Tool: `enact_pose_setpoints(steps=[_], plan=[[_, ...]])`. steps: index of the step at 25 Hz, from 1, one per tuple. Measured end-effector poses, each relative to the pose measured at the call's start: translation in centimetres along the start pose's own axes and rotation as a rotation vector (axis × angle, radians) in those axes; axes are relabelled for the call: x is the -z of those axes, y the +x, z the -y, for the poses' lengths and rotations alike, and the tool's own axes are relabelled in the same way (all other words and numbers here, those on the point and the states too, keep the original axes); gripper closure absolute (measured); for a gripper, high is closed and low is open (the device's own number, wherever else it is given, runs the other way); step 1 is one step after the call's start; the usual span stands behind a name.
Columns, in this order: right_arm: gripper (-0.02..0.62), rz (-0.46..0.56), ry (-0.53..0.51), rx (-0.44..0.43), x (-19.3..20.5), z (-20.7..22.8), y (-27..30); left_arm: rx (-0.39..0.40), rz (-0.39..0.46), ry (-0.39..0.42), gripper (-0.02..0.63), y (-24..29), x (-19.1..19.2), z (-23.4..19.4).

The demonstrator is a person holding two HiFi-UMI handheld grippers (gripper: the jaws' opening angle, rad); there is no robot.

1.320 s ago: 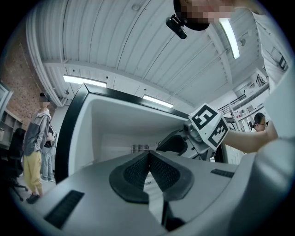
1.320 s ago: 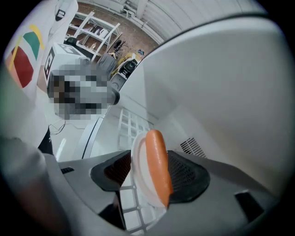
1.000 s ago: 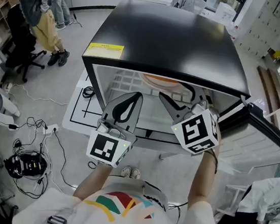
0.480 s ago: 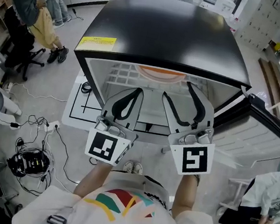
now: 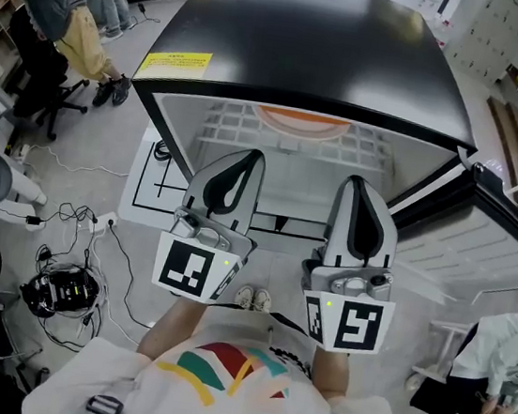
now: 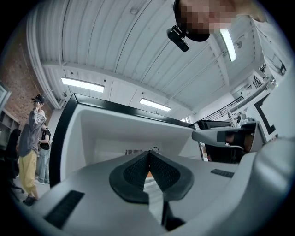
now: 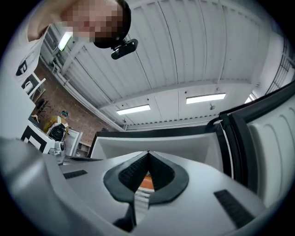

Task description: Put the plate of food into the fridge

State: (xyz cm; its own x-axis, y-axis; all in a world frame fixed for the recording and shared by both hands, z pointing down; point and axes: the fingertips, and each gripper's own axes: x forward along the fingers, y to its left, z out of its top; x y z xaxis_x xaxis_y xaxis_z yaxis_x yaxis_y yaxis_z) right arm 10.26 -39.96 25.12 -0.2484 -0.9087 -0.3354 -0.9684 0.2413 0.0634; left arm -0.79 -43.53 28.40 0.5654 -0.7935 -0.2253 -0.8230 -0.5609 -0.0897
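Orange plate of food [image 5: 302, 121] already sits on the wire shelf [image 5: 236, 130] inside the fridge [image 5: 308, 47] — left gripper [image 5: 249, 159] and right gripper [image 5: 358, 184] both clenched on nothing — so closing the door [image 5: 480, 249] looks next.

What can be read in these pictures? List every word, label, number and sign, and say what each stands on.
Yellow label on the fridge top: dark print, too small to read.
Left marker cube: a black-and-white square pattern, no letters or numbers.
Right marker cube: the same kind of pattern, no letters or numbers.
Nothing else readable shows in any view.
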Motion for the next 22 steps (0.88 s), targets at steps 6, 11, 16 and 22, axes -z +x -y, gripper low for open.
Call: enact_pose_setpoints(steps=[6, 11, 16, 22], plan=[[0.595, -0.086, 0.021, 0.009, 2.1, -0.6, -0.6, 0.012, 0.013, 0.006, 0.600, -0.8, -0.3, 0.6], [0.595, -0.149, 0.043, 0.007, 3.9, -0.9, -1.4, 0.001, -0.002, 0.006, 0.600, -1.4, 0.3, 0.4], [0.595, -0.183, 0.037, 0.004, 4.9, -1.1, -1.7, -0.012, 0.007, 0.008, 0.600, -1.5, 0.0, 0.0], [0.595, -0.192, 0.025, 0.005, 5.0, -0.9, -1.7, -0.012, 0.006, 0.007, 0.600, -1.5, 0.1, 0.2]])
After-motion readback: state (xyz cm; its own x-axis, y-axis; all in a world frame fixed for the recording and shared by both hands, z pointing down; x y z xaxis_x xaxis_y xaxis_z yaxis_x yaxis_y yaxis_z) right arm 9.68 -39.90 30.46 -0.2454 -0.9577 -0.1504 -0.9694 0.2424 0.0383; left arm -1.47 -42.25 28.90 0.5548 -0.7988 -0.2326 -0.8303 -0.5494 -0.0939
